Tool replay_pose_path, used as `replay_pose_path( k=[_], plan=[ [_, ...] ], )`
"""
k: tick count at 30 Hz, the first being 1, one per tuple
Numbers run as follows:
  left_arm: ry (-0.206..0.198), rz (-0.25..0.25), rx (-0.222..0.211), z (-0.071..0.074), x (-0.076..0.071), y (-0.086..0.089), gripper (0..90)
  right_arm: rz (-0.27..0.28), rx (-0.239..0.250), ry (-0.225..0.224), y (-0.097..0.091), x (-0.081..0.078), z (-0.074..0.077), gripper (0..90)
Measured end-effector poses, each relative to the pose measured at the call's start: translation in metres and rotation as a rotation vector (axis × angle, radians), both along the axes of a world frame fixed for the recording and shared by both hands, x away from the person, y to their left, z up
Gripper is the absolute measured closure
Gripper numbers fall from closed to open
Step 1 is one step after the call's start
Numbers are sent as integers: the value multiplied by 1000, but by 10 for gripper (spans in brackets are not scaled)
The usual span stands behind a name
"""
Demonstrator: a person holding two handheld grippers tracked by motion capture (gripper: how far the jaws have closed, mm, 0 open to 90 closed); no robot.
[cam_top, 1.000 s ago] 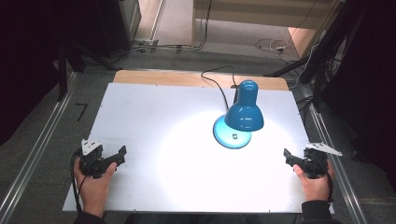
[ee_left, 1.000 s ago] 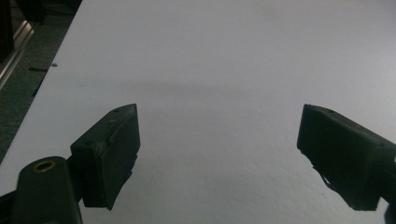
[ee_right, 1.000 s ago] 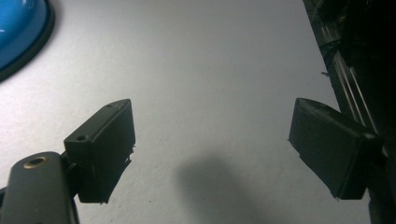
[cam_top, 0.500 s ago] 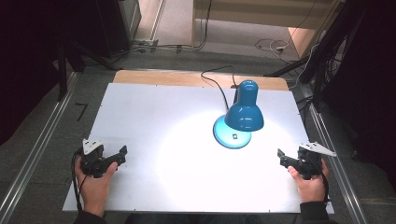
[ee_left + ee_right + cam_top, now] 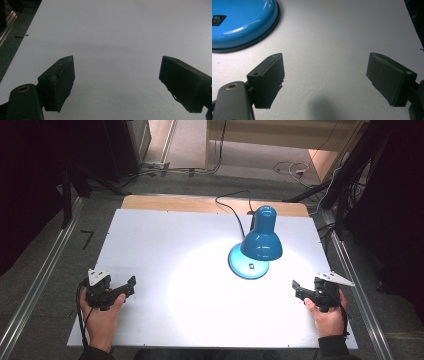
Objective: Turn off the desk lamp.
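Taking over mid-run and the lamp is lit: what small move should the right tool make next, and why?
Probably ease the right tool forward-left toward the lamp base. Its jaws stand wide open with nothing between them, and the black rocker switch on the blue base sits just ahead-left in the right gripper view. That is only my guess.

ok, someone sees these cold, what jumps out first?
The blue desk lamp, lit, at the far right of the white table, throwing a bright pool of light across its middle. Next, the two hand-held grippers at the near corners: the left gripper and right gripper, both open and holding nothing. In the right gripper view, the lamp's round base with its black switch sits just ahead.
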State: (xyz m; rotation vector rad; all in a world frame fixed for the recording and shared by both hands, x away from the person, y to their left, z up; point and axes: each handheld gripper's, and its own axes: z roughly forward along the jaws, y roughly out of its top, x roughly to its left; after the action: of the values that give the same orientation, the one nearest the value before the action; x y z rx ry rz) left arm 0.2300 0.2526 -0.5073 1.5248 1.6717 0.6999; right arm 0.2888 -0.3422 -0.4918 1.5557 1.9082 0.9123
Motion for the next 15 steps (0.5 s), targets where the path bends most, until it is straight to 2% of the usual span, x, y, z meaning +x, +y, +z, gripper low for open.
replay_pose_path(
  k=[15],
  plan=[
    [3,-4,5,0,0,-1,139,32,0,-4,14,3,1,135]
  ],
)
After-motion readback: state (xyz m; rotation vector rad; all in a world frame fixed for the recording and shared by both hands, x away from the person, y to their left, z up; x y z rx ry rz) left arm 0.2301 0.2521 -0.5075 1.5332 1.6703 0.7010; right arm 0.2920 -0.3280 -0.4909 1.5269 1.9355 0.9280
